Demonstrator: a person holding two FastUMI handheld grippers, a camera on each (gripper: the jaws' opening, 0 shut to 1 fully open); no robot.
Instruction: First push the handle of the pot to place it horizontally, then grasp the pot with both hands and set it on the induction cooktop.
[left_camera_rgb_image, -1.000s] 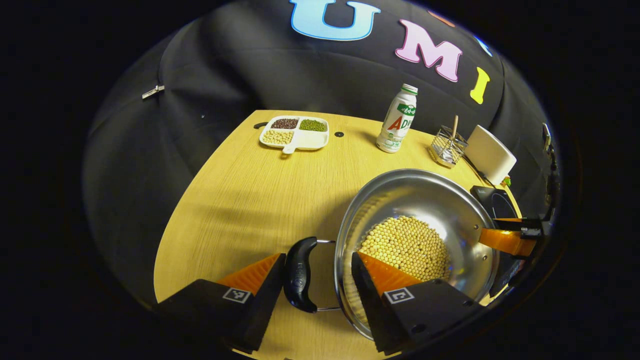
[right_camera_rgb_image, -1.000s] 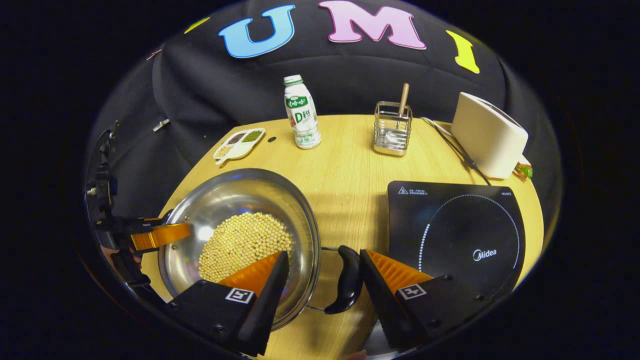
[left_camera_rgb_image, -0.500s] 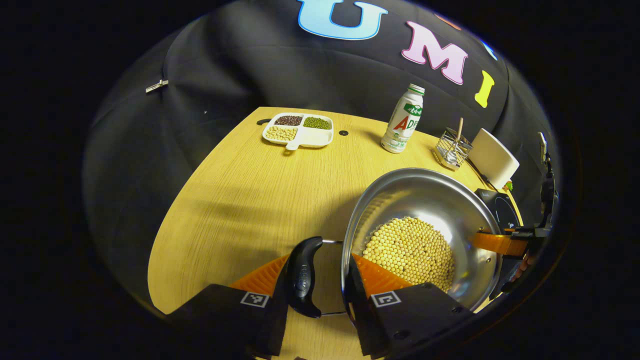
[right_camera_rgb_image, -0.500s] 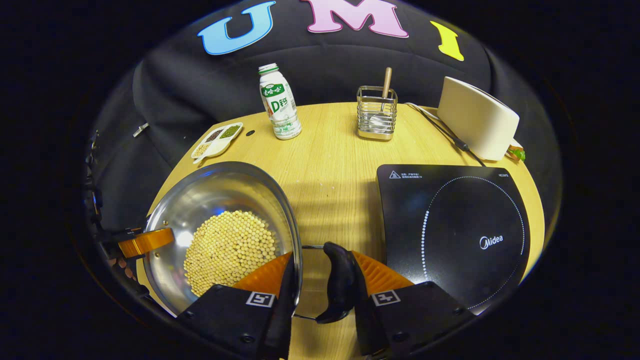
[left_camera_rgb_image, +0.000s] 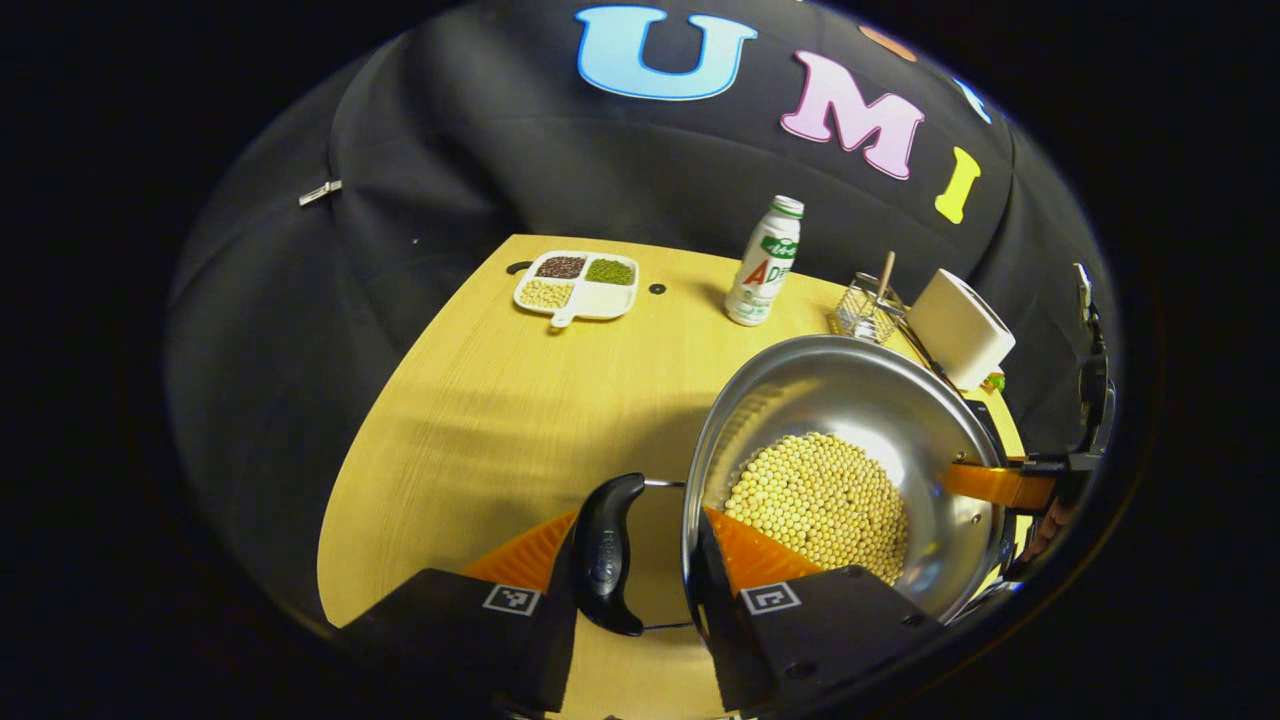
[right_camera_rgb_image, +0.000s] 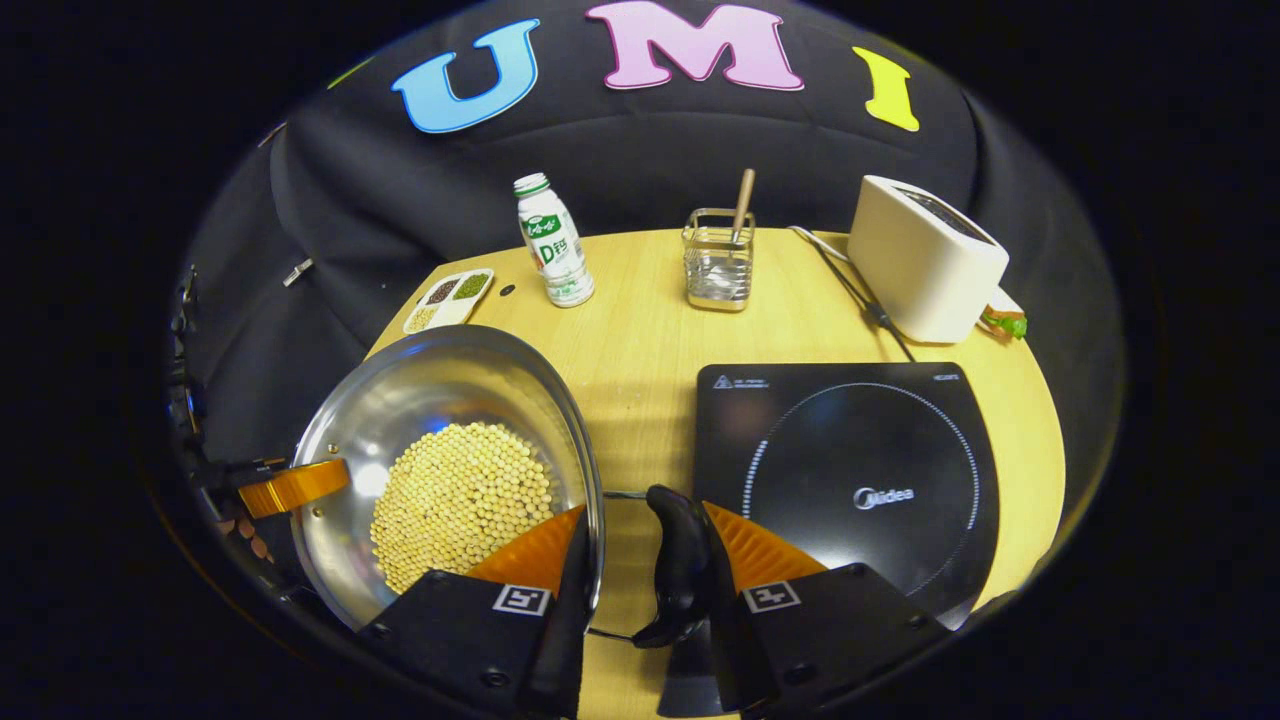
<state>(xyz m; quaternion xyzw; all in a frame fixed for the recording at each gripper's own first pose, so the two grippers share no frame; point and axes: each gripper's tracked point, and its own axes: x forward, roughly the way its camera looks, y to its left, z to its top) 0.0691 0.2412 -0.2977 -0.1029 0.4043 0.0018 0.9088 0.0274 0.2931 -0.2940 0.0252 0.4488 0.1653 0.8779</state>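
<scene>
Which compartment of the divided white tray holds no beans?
In the left gripper view, the tray's near-right compartment; the others hold dark beans, green beans, pale beans.

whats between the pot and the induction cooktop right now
In the right gripper view, the pot's black side handle and the right gripper's outer finger, over bare wooden table, sit before the induction cooktop.

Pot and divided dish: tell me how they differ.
The pot is round, deep, shiny metal; the divided dish is white, shallow, squarish. The pot holds one heap of pale beans; the dish keeps three kinds in separate compartments, one left empty. Both hold beans.
</scene>
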